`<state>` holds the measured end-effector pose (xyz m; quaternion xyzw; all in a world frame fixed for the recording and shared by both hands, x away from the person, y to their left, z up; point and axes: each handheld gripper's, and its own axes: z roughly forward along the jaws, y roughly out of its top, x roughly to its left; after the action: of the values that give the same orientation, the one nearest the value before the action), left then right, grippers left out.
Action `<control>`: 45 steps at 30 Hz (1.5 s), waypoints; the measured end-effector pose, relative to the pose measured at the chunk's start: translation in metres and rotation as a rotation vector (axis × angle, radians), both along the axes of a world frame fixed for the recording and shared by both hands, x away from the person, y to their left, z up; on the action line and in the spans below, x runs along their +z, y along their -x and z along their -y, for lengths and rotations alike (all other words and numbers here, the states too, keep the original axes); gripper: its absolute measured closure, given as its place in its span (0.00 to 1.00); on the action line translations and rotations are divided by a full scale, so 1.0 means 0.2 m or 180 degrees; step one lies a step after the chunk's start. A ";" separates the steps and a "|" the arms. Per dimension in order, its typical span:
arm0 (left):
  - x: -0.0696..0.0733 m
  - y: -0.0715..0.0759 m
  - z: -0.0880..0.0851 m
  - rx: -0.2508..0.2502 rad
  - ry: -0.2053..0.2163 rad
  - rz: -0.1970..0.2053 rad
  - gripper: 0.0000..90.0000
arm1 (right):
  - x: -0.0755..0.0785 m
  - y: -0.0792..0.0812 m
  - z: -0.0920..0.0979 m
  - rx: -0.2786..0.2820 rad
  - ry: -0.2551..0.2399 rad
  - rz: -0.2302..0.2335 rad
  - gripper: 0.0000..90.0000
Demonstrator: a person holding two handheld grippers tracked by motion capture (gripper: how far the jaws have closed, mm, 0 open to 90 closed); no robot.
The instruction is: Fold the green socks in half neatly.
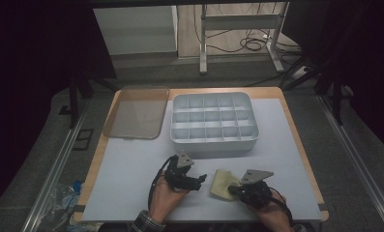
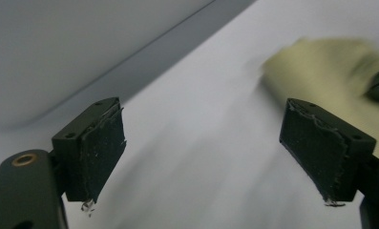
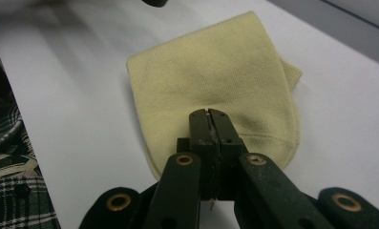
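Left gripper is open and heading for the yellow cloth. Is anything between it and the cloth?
Nothing visible. Bare white table surface lies between the open left gripper and the yellow cloth. The right gripper is shut on the cloth's near edge, on the side away from the left one.

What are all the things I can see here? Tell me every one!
Divided box: one, pale grey, many compartments, far middle of the table.
Lid: one, clear brownish, flat on the table left of the box.
Cloth: one, pale yellow, folded, near edge of the table between the grippers.
Table: one, wooden edge with a light grey top.
Metal stand: one, grey, on the floor beyond the table, with black cables beside it.
Left hand-held gripper: one, black, jaws wide apart, facing the cloth.
Right hand-held gripper: one, black, jaws closed on the cloth's edge.
Hands: two, at the bottom, one plaid sleeve.
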<state>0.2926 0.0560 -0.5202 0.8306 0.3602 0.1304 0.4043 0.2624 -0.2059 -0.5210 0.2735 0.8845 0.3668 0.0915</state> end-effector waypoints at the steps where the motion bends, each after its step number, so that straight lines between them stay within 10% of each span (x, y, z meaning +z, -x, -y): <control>1: 0.00 0.00 0.00 0.0000 0.0000 0.0000 0.17 | 0.00 0.00 0.00 0.0000 0.0000 0.0000 0.99; 12: -0.05 -0.07 0.19 -0.0115 -0.0096 0.0003 0.13 | 0.00 -0.01 0.00 0.0010 -0.0014 -0.0017 0.99; 35: -0.09 0.04 0.13 -0.0160 -0.0241 -0.0053 0.14 | 0.05 -0.11 -0.06 -0.0017 -0.0037 0.0079 0.98; 45: -0.09 0.02 0.11 -0.0299 0.0085 -0.0272 0.44 | 0.01 -0.19 -0.07 -0.0136 -0.0024 0.0106 0.99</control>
<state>0.2881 0.0336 -0.5392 0.8459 0.3393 0.0709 0.4052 0.3001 -0.1911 -0.5186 0.2865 0.8754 0.3727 0.1129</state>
